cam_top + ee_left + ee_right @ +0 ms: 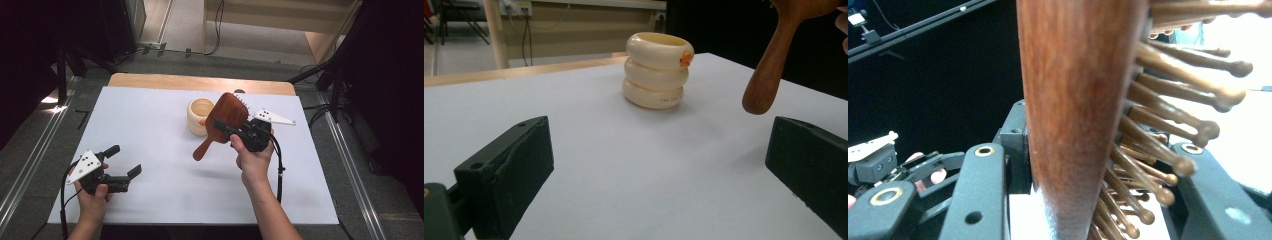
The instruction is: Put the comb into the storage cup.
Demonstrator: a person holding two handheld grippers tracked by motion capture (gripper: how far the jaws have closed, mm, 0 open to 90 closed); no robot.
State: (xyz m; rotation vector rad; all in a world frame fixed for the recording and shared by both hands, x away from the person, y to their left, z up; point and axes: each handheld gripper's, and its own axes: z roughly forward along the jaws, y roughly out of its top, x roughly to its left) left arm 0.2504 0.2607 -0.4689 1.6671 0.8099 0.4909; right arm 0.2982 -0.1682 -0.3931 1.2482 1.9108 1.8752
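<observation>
A brown wooden hairbrush [227, 117] hangs tilted above the middle of the white table, handle pointing down and left. My right gripper [226, 128] is shut on its head. In the right gripper view the brush back [1073, 100] stands between the two jaws, its round-tipped pins pointing right. A cream ringed holder [200, 116] with a small orange spot stands just left of the brush. My left gripper [125, 160] is open and holds nothing, low over the front left of the table. The left gripper view shows the holder [656, 70] ahead and the brush handle [771, 70] at upper right.
A white sheet [150, 125] covers the table, with a wooden strip [200, 82] showing along the far edge. Dark stands and cables line the floor on both sides. Wide bare sheet lies between the left gripper and the holder.
</observation>
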